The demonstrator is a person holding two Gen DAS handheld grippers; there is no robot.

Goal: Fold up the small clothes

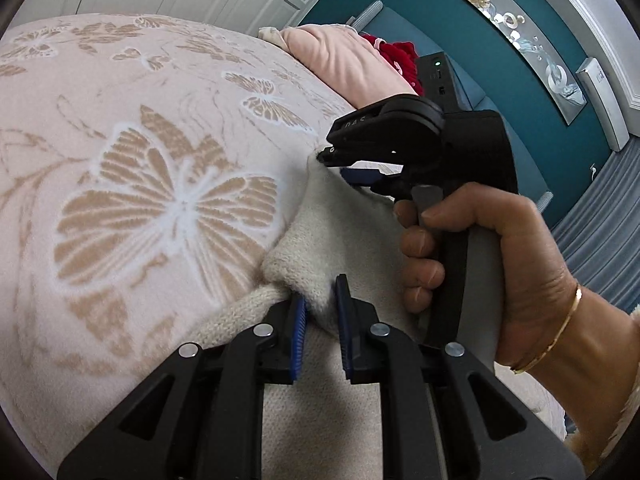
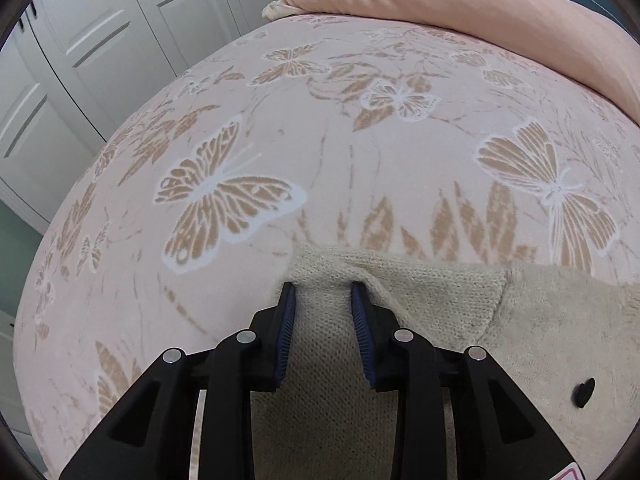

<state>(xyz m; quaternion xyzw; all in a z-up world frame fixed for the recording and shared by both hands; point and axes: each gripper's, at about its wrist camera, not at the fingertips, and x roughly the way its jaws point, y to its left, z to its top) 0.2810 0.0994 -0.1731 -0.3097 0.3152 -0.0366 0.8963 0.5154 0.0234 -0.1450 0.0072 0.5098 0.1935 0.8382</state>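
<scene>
A cream knitted garment [image 1: 340,232] lies on a pink bed blanket with butterfly patterns [image 1: 140,140]. My left gripper [image 1: 322,300] has its blue pads closed on a bunched edge of the knit. In the same view my right gripper [image 1: 340,160], held in a hand, pinches another edge of the garment higher up. In the right wrist view my right gripper [image 2: 323,294] grips a fold of the cream knit [image 2: 440,292] between its pads. A small black heart button [image 2: 584,392] shows on the garment at the right.
A pink pillow [image 1: 340,60] and something red [image 1: 400,56] lie at the head of the bed. A black device with a green light [image 1: 438,76] stands by the teal wall. White wardrobe doors [image 2: 80,60] stand beyond the bed's far edge.
</scene>
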